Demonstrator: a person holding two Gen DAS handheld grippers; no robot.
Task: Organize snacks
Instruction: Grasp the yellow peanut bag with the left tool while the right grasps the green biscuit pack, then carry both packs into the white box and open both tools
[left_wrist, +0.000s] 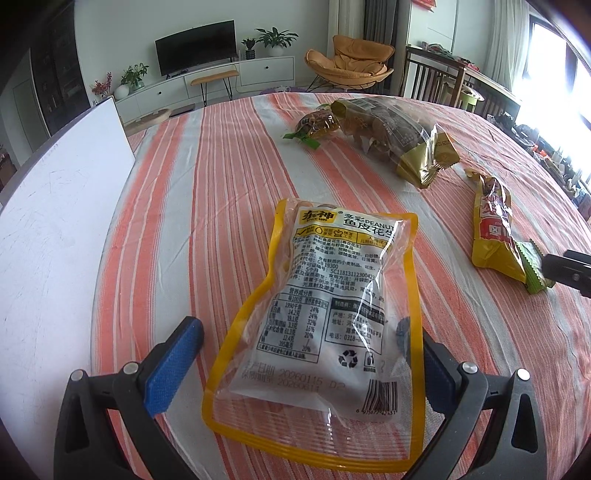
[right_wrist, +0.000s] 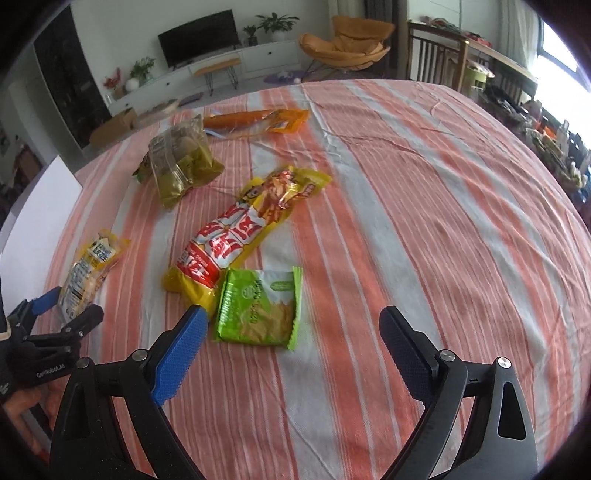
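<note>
Between my left claw (left_wrist: 299, 354), standing wide, lies the peanut pouch (left_wrist: 325, 317) flat on the striped surface (left_wrist: 207, 206); I'd close squarely across its middle. Right of the pouch, my right claw (right_wrist: 291, 332) hangs wide and empty over the green packet (right_wrist: 258, 306).

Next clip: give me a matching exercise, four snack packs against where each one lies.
Things:
1. peanut pouch
2. green packet
3. red-and-yellow bag
4. orange pack

Places:
a. far end of the cloth
b. between the left gripper's fingers
c. just ahead of the right gripper
d. mid-cloth, its end touching the green packet

Pairs: 1-b, 2-c, 3-d, 4-a
</note>
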